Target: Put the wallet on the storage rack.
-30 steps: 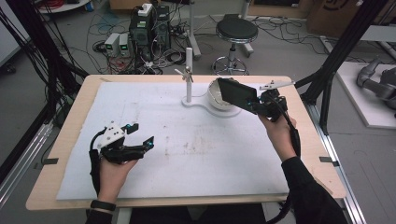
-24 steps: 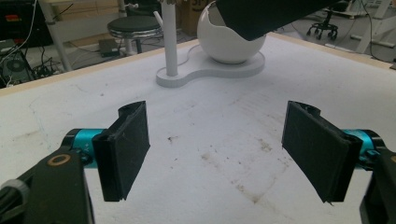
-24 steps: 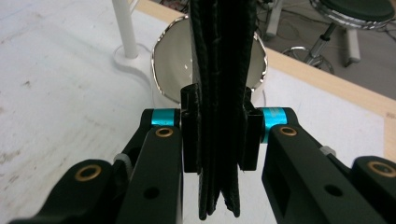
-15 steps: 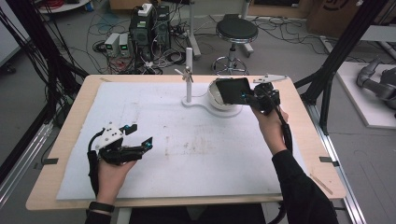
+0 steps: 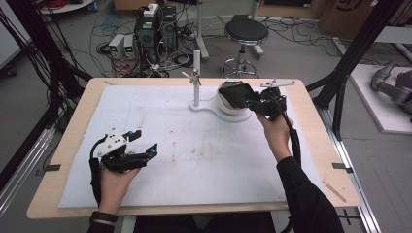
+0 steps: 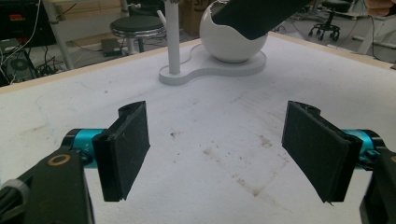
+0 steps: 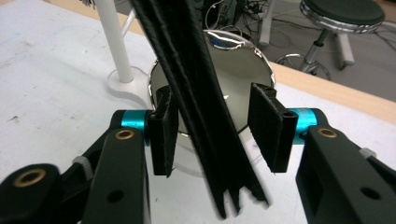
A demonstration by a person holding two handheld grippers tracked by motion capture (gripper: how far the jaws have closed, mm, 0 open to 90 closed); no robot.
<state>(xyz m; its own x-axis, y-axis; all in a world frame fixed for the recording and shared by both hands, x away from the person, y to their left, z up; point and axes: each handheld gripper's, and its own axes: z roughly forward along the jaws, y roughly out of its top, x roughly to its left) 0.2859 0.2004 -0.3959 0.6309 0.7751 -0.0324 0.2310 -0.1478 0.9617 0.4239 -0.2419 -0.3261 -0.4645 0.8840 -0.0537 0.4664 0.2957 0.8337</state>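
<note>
Ahead of the left gripper (image 5: 138,144) the bench (image 5: 204,160) lies open; the white post (image 5: 196,77) and the bowl (image 5: 228,104) block the far side.

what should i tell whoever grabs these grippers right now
Left gripper: jaws wide open, nothing between them, over bare table cover at the near left.
Right gripper: at the white round holder; its jaws have just been opening. The black wallet stands between the pads, with a gap at the right pad, so no longer clamped.
Wallet: leans with one end in the holder's mouth, on the base beside the white post.
Done: wallet brought to the holder and let go.
Left: probably back the right gripper away without tipping it; check it stays put.
</note>
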